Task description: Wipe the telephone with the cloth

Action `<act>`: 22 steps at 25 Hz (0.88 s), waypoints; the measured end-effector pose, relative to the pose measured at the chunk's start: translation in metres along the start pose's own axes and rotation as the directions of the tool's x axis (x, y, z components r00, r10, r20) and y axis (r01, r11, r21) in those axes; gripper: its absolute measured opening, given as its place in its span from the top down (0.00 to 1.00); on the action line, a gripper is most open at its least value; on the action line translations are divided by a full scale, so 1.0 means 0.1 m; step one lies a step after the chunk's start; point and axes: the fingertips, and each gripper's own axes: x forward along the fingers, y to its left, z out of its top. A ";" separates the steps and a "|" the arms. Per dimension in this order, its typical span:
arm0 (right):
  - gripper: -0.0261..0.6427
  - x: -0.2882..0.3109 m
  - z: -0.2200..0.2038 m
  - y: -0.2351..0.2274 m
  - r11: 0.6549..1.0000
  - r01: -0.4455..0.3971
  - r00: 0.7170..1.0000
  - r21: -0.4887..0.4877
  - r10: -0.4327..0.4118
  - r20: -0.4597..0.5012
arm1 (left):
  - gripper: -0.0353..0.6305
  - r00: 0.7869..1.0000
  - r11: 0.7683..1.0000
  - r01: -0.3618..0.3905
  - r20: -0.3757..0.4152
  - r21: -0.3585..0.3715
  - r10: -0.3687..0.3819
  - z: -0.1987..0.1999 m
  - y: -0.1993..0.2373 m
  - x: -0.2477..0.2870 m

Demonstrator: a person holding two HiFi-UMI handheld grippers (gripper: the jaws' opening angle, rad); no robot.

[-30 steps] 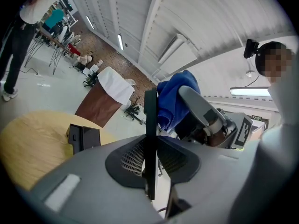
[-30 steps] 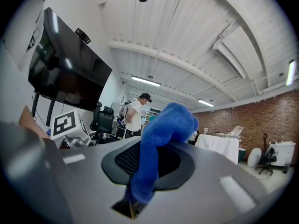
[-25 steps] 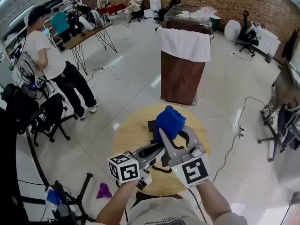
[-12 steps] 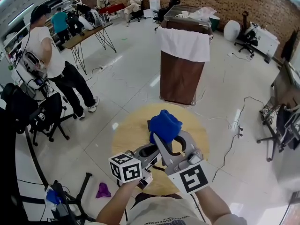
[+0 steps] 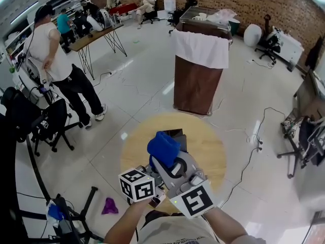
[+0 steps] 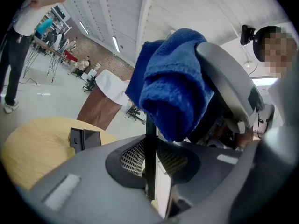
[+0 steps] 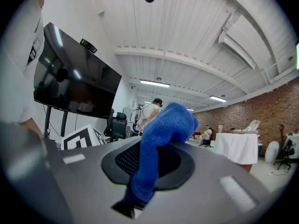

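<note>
Two tools are held together above the table (image 5: 208, 146) so that one steadies while the other rubs: the left tool (image 6: 150, 146) is clamped on a thin dark part, seemingly the telephone (image 6: 150, 125), and the right tool (image 7: 148, 164) is closed on the blue cloth (image 7: 164, 125) laid against it. Since a second ago the cloth is carried leftward and nearer, the left tool is kept still, and a black base (image 5: 175, 134) on the table is uncovered.

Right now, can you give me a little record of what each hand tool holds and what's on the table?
right hand: right gripper shut on blue cloth
left hand: left gripper shut on thin dark piece, likely the telephone, edge-on
cloth position: bunched over the telephone's upper end
table: round wooden table, black stand on it
</note>
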 end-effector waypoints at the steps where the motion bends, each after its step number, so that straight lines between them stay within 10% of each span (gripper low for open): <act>1: 0.87 0.01 -0.02 0.01 1.000 -0.003 1.000 0.000 0.003 -0.003 | 0.85 1.000 1.000 -0.003 -0.001 0.007 0.003 0.00 -0.01 -0.01; 22: 0.87 0.18 0.23 -0.30 0.997 0.059 0.997 -0.057 -0.055 0.059 | 0.85 0.999 0.999 -0.017 -0.030 0.050 0.018 -0.11 -0.06 -0.11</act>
